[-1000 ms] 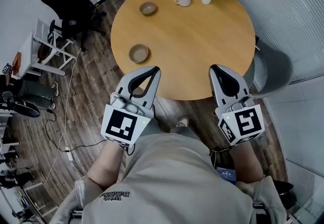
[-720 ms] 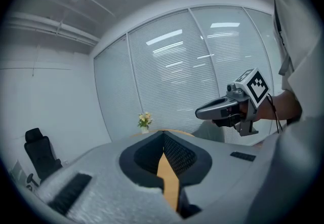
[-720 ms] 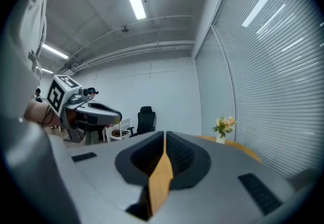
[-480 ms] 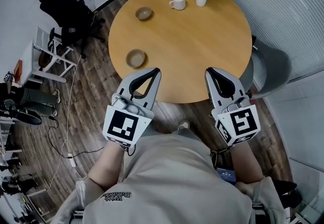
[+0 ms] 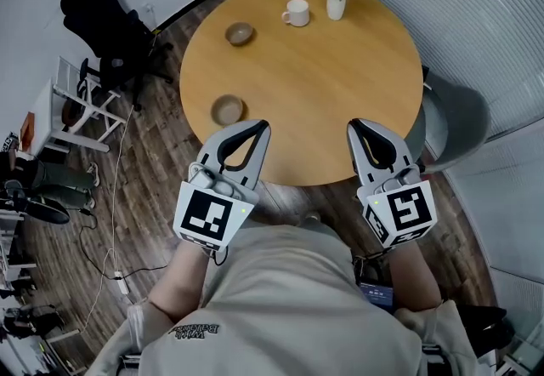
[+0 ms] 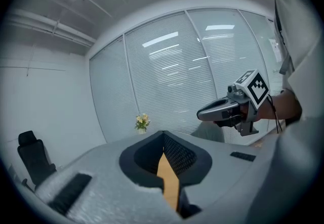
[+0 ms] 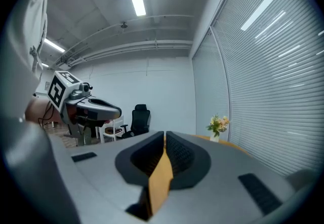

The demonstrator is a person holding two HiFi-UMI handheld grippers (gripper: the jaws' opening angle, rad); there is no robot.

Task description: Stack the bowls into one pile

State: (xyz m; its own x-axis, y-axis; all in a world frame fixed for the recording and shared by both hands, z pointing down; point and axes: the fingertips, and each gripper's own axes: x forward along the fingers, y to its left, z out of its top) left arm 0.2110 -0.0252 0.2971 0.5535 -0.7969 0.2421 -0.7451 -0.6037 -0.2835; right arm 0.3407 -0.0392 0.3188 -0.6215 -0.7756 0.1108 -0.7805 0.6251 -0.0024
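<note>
There were two bowls on the one worktop: a bowl at eleven o'clock, another bowl at eight. One mug and one vase stood near twelve.

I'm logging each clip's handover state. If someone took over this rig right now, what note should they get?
Left gripper: jaws together, empty, at the table's near edge, just short of the near bowl.
Right gripper: jaws together, empty, also at the near edge.
Bowls: the near bowl sits by the left edge of the table. The far bowl sits apart at the far left, near the mug and the flower vase.
Done: nothing. The bowls are separate and neither is gripped.
Left: open a gripper, lift one bowl and set it in the other.
</note>
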